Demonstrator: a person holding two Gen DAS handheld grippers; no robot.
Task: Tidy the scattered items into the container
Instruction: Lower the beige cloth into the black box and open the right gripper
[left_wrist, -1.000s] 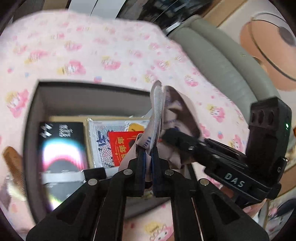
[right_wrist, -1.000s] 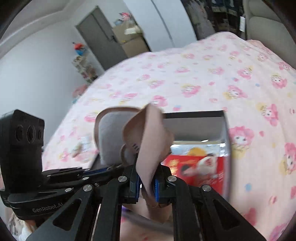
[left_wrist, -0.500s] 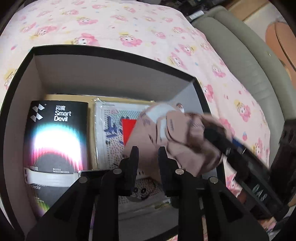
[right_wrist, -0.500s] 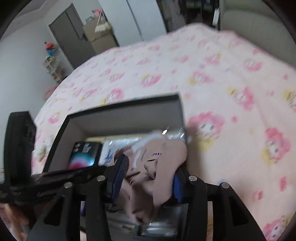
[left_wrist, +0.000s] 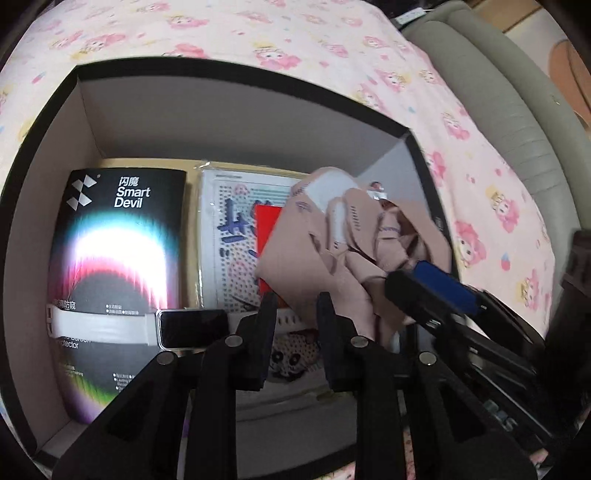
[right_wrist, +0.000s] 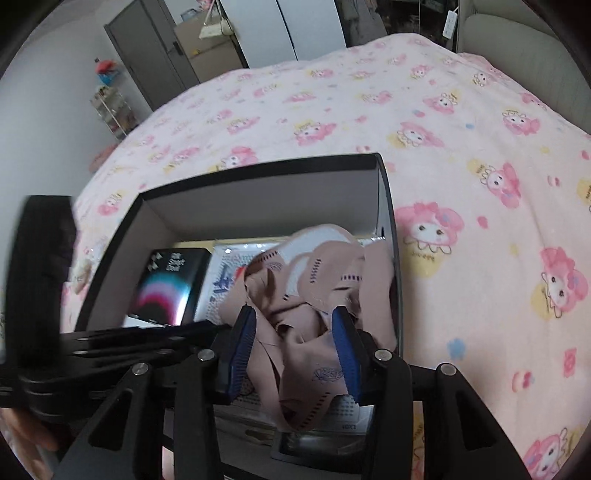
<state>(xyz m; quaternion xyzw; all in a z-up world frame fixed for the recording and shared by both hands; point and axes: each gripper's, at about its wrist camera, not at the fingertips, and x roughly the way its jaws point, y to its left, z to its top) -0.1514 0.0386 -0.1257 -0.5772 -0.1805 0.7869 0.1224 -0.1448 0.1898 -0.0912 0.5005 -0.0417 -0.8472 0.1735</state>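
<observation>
A crumpled beige cloth (left_wrist: 332, 240) with white lining lies inside the black box (left_wrist: 221, 70), on its right side. It also shows in the right wrist view (right_wrist: 314, 295). My left gripper (left_wrist: 295, 306) is open just in front of the cloth, above the box. My right gripper (right_wrist: 295, 332) is open, its blue pads on either side of the cloth, inside the box (right_wrist: 258, 170). The right gripper also shows at the right of the left wrist view (left_wrist: 436, 288).
In the box lie a black "Smart Devil" package (left_wrist: 118, 266), a white smartwatch (left_wrist: 147, 325) across it, and a printed packet with a red card (left_wrist: 236, 236). The box sits on a pink cartoon-print bedspread (right_wrist: 461, 166). A grey padded headboard (left_wrist: 498, 92) runs at the right.
Both grippers were shut on the cloth held above the box. They lowered it into the box and opened; the cloth now rests inside.
</observation>
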